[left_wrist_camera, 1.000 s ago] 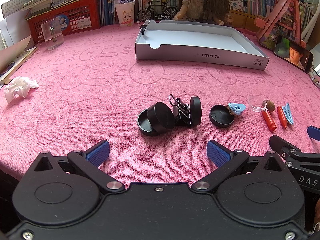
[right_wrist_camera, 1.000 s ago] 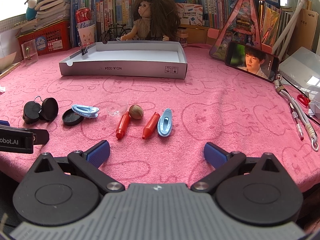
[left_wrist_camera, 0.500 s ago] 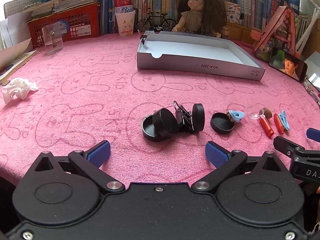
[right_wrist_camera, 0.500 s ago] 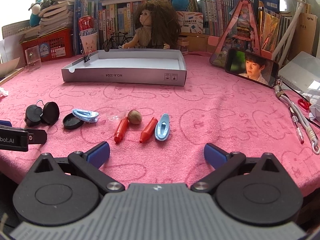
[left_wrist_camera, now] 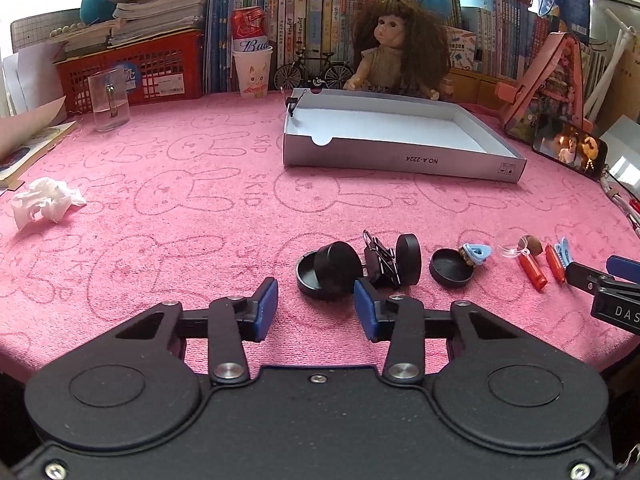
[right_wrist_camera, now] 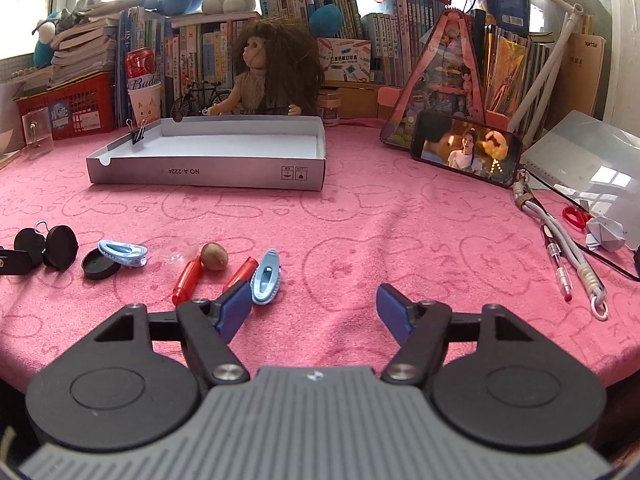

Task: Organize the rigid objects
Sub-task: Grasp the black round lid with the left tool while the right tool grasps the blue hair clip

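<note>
The black round caps [left_wrist_camera: 334, 270] lay in a small heap on the pink surface [left_wrist_camera: 180, 184], just beyond the left claw [left_wrist_camera: 316, 312] and a little right of its centre line. One cap leaned on a shallow lid, a black binder clip [left_wrist_camera: 380, 266] stood beside them, and another cap [left_wrist_camera: 409, 258] stood on edge to the right. The left claw had just been closing; its blue pads were apart with nothing between them, so it gripped nothing, and the right pad sat just in front of the heap.

Further right lay a flat black lid [left_wrist_camera: 450, 269], then two red tubes [right_wrist_camera: 187, 282] and a blue clip [right_wrist_camera: 267, 276], their long axes running near to far. The right claw [right_wrist_camera: 312, 308] was nearer these; it too had just been narrowing and held nothing, its left pad just beside the blue clip. The open box [left_wrist_camera: 400, 136] waited at the far side, well apart.
</note>
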The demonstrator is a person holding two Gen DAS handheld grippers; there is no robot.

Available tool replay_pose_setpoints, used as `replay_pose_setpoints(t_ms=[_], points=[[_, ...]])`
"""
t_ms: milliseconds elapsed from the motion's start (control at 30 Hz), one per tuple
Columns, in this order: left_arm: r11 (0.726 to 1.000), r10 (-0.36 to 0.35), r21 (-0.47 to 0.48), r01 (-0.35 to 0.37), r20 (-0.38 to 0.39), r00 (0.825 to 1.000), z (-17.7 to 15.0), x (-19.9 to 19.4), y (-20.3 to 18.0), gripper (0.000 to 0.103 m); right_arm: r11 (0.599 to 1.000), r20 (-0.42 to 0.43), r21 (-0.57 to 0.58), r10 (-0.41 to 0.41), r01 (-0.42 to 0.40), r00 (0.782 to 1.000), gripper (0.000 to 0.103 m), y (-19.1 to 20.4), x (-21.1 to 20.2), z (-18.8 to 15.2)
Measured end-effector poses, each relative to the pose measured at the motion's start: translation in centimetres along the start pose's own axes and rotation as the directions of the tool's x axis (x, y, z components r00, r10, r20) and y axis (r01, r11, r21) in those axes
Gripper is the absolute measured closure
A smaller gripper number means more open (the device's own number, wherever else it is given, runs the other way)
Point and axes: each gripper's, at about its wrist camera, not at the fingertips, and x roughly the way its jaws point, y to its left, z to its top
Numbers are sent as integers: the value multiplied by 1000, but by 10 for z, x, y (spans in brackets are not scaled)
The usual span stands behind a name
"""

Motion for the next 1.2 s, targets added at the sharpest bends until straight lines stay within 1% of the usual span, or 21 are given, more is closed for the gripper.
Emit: replay_pose_setpoints(t_ms=[100, 167, 200, 300, 400, 533, 600, 667, 733, 800, 867, 900, 1000, 1033, 1200], points=[[1000, 14, 3, -15, 49, 999, 2, -6, 1, 66, 1000, -1, -6, 4, -4, 1000, 26, 1, 2, 1], [1000, 14, 6, -14, 74, 997, 4, -8, 1, 69, 1000, -2, -4, 4, -4, 1000, 26, 2, 4, 1], [1000, -1, 8, 1, 78, 997, 5, -7, 1, 70, 1000, -2, -2, 3, -3, 1000, 26, 2, 5, 1], [998, -68, 13, 67, 48, 997, 6, -2, -2, 73, 1000, -4, 2, 1, -1, 1000, 26, 1, 7, 3], [993, -113, 36, 112, 48, 992, 5, -1, -10, 73, 1000, 2, 0, -1, 1, 1000, 26, 1, 7, 3], [981, -187, 61, 185, 41, 981, 1, -3, -20, 73, 1000, 2, 4, -1, 1, 1000, 26, 1, 8, 4], [977, -203, 68, 200, 39, 978, 0, -3, -22, 73, 1000, -1, 7, 0, 0, 1000, 26, 1, 8, 4], [983, -176, 58, 173, 52, 983, 0, -4, -21, 73, 1000, -1, 10, 1, -1, 1000, 26, 0, 9, 3], [992, -122, 35, 119, 86, 989, 1, -6, -17, 73, 1000, -1, 9, 0, 0, 1000, 26, 0, 8, 3], [997, -73, 17, 72, 118, 990, 3, -9, -11, 73, 1000, -1, 10, 1, -1, 1000, 26, 0, 8, 3], [999, -27, 29, 23, 125, 992, 5, -6, -6, 73, 1000, -5, 14, 1, -1, 1000, 26, 0, 9, 3], [999, -18, 43, 13, 120, 993, 5, -5, -5, 73, 1000, -7, 16, 2, -2, 1000, 26, 0, 10, 3], [998, -39, 62, 33, 99, 994, 5, 1, -4, 74, 1000, -13, 17, 3, -3, 1000, 26, -1, 11, 3], [996, -50, 75, 43, 96, 994, 5, 3, -6, 76, 1000, -13, 15, 3, -3, 1000, 27, -1, 12, 2], [989, -56, 139, 41, 102, 993, 5, 11, -18, 79, 1000, -15, 12, 3, -2, 1000, 27, -1, 13, 3]])
